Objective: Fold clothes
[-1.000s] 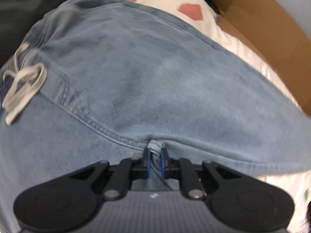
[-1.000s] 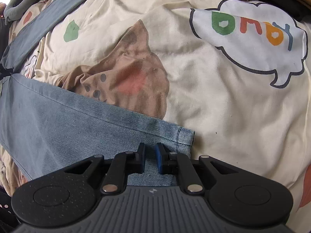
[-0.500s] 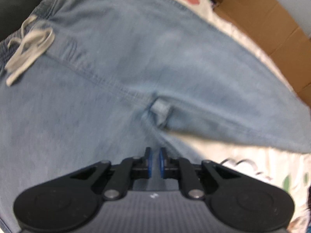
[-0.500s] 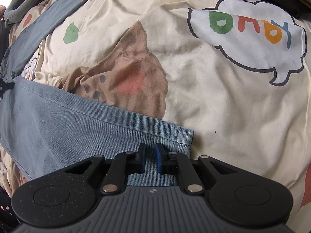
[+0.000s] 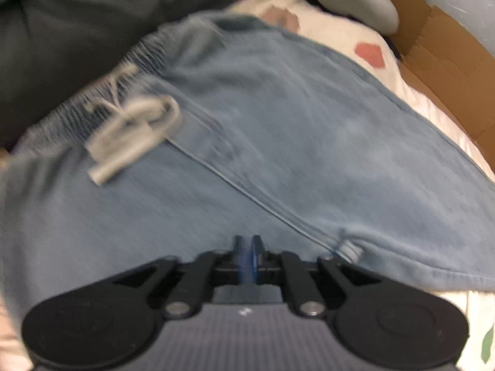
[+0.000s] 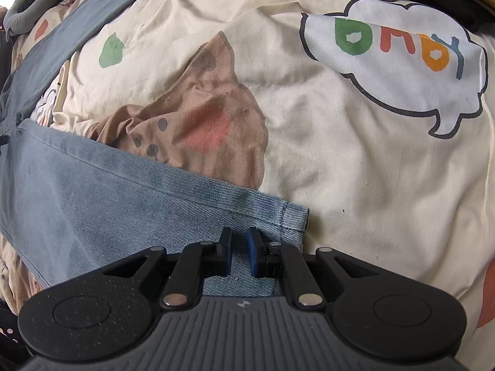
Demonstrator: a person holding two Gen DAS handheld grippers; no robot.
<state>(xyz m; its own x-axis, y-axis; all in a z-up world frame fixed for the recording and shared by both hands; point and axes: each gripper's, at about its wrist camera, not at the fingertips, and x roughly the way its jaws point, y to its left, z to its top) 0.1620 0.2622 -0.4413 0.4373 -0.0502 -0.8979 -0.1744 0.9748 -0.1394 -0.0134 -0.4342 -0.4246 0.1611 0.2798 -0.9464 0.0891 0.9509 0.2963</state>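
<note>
Light blue jeans [image 5: 278,123] lie spread on the bed, elastic waistband and a white drawstring [image 5: 133,136] at the upper left of the left wrist view. My left gripper [image 5: 247,245] hovers low over the seat of the jeans, its blue pads nearly together with nothing clearly between them. The crotch seam tab [image 5: 349,249] lies just to its right. In the right wrist view one jeans leg [image 6: 123,201] runs in from the left, and my right gripper [image 6: 238,241] is shut on its hem [image 6: 294,222]. The other leg [image 6: 77,31] stretches toward the upper left.
A cream bedsheet [image 6: 340,154] with cartoon prints covers the bed. Brown cardboard [image 5: 439,49] stands along the right edge in the left wrist view, with dark fabric [image 5: 77,31] at the upper left. A grey soft object [image 6: 31,9] lies at the far left corner.
My left gripper let go of the crotch seam it held a second ago and moved left and back toward the waistband. The right gripper and the leg hem have stayed put.
</note>
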